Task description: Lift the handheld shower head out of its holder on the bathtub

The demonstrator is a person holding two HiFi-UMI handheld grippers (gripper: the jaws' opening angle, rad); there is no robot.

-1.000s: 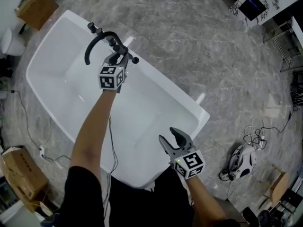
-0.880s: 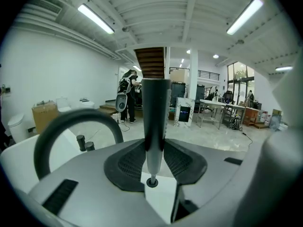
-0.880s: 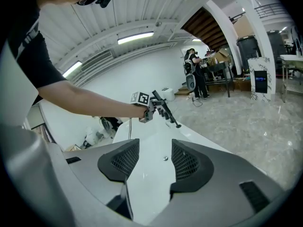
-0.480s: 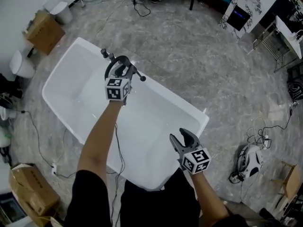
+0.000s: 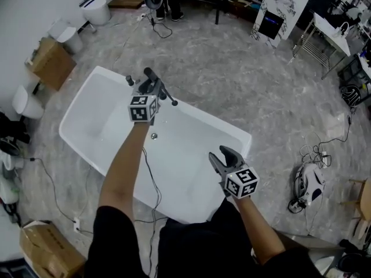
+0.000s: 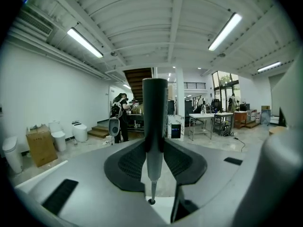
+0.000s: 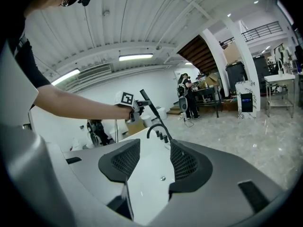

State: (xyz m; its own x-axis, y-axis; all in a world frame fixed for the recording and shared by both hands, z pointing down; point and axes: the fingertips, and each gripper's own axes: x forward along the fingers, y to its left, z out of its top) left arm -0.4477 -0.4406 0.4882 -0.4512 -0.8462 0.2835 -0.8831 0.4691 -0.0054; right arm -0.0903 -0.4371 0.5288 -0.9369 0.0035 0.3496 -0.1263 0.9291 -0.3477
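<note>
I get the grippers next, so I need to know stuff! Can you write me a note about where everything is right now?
The left gripper is shut on the shower head, held above the far rim of the tub.
The right gripper is open and empty, over the tub's near side.
Done: the shower head is lifted clear of the faucet on the rim.
Left: nothing of the lift; probably just keep a firm hold.

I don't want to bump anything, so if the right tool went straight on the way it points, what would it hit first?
Probably the tub: its white inside fills the gap between the open jaws of the right tool. The faucet stands farther back; depth is unclear.
</note>
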